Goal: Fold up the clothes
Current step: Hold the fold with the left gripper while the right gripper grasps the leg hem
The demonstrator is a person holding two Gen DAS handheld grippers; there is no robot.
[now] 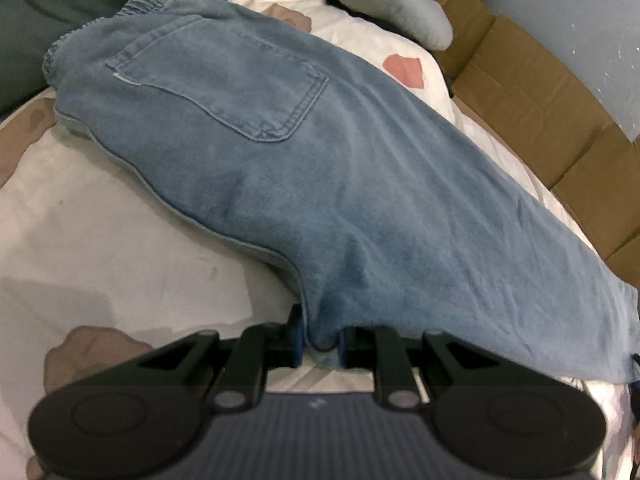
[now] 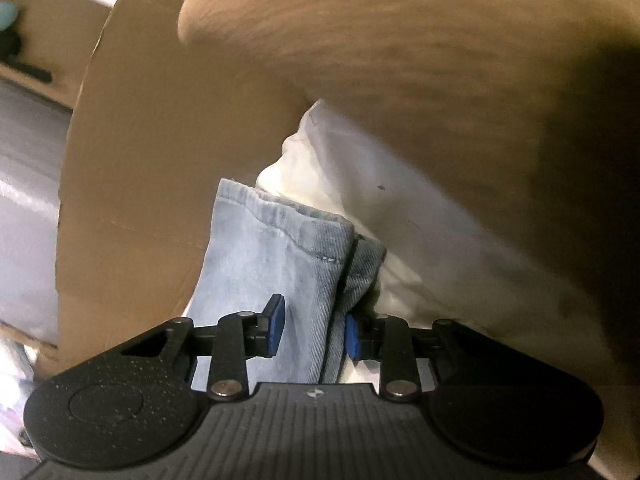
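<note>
A pair of blue jeans [image 1: 304, 148] lies folded in half lengthwise on a white patterned bedsheet [image 1: 120, 232], back pocket up, waistband at the far left. My left gripper [image 1: 319, 338] is shut on a bunch of the denim at the crotch edge. In the right wrist view, the hem end of the jeans [image 2: 276, 264] hangs over the bed edge. My right gripper [image 2: 312, 326] has its blue pads [image 2: 277, 322] on either side of the leg fabric near the hem and is shut on it.
Flattened cardboard [image 1: 532, 92] lies along the bed's far right side and it also shows in the right wrist view [image 2: 160, 140]. A light blue garment [image 1: 396, 4] lies at the top. A tan surface [image 2: 440, 60] fills the upper right of the right wrist view.
</note>
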